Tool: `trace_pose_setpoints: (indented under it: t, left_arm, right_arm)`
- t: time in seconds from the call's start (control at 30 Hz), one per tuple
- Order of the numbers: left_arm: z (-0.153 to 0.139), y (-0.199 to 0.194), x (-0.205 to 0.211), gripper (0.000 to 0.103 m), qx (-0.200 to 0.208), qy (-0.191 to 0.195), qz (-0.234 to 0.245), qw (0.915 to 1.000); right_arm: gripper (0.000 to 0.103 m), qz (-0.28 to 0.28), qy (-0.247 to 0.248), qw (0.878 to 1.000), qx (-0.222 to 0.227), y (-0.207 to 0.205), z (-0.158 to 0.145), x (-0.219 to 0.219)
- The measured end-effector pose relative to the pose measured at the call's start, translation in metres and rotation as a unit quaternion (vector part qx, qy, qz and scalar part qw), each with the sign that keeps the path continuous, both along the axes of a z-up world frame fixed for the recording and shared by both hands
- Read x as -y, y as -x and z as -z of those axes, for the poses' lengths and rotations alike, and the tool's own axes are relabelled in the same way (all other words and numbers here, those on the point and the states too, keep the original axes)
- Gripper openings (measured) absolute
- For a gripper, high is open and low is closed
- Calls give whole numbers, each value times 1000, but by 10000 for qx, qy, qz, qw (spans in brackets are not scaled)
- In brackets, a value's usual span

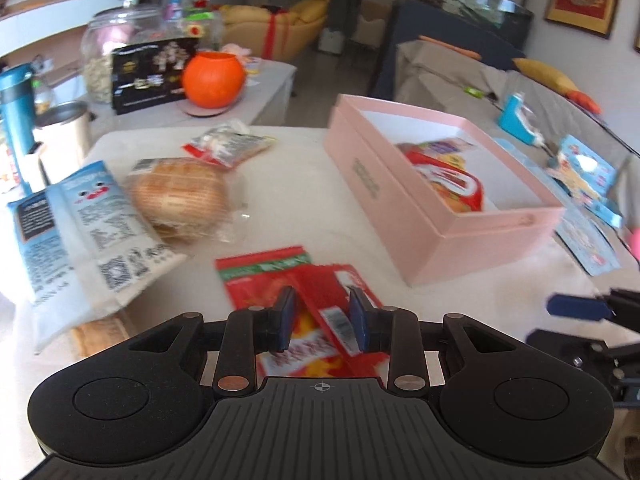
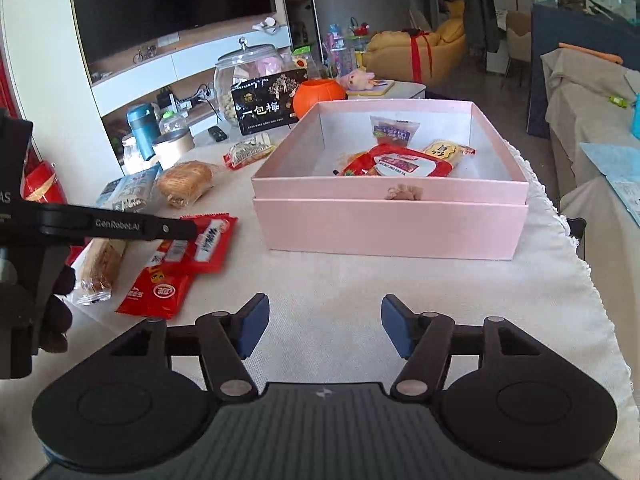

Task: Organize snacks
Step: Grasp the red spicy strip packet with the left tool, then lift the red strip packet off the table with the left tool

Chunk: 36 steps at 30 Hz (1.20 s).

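We see the left gripper [image 1: 322, 322] part open over the red snack packets [image 1: 304, 300], pads either side, gripping nothing. Bread bun [image 1: 180, 196] left of them. Pink box [image 2: 390, 216] holds several snacks. Our right gripper [image 2: 324, 330] wide open, empty, above the white cloth [image 2: 320, 280].
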<state>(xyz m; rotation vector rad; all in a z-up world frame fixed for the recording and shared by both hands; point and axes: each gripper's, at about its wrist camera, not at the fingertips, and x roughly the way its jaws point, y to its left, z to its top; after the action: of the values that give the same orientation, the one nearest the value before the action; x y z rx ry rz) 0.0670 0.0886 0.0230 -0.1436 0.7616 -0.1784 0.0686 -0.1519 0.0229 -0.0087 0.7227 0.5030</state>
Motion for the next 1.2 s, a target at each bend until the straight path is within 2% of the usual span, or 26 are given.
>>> trace_pose_setpoints:
  t: [0.07, 0.13, 0.2, 0.3, 0.37, 0.47, 0.53, 0.63, 0.73, 0.87, 0.93, 1.0, 1.03, 1.13, 1.2]
  left_arm:
    - [-1, 9, 12, 35, 2, -150, 315, 9994]
    - [-1, 18, 14, 35, -55, 18, 414, 9991]
    - [-4, 25, 9, 35, -69, 140, 164, 9997]
    - [-14, 34, -4, 35, 31, -60, -549, 9985]
    - [-26, 41, -17, 35, 228, -18, -892, 9958]
    - [-43, 52, -35, 35, 497, 131, -1145, 9921]
    - [-50, 58, -42, 35, 613, 62, -1251, 9902]
    - [-52, 61, -46, 35, 630, -16, -1279, 9898]
    - [-43, 59, -45, 35, 464, 50, -1114, 9927]
    - [-27, 52, -32, 35, 310, -4, -852, 9959]
    - [-20, 44, -21, 35, 226, -146, -750, 9968]
    - [-13, 33, -11, 35, 129, -307, -751, 9966]
    - [-10, 26, -7, 35, 75, -409, -786, 9960]
    - [1, 9, 1, 36, -64, -697, -870, 9937]
    - [3, 2, 6, 39, -4, -800, -902, 9927]
  right_arm:
    - [71, -119, -30, 9999, 48, 3, -4, -3]
    - [72, -253, 61, 9996, 74, 5, -6, -12]
    - [72, -441, 93, 9990, 53, 6, -7, -26]
    - [72, -523, -75, 9986, -83, -2, -7, -48]
    - [72, -534, -234, 9981, -182, -11, -6, -64]
    - [72, -497, -353, 9973, -417, -27, 2, -88]
    - [72, -454, -314, 9969, -568, -39, 9, -105]
    - [71, -255, -134, 9985, -470, -49, 18, -124]
    - [60, -502, 263, 9980, -279, -43, 17, -140]
    - [44, -978, 493, 9939, -83, -23, 13, -134]
    - [42, -1054, 493, 9931, -164, -15, 10, -121]
    - [31, -1053, 624, 9924, -116, -3, 9, -109]
    - [19, -977, 801, 9920, -61, 2, 11, -105]
    - [19, -854, 1125, 9897, 223, 17, 14, -89]
    - [19, -820, 1280, 9875, 413, 26, 14, -78]
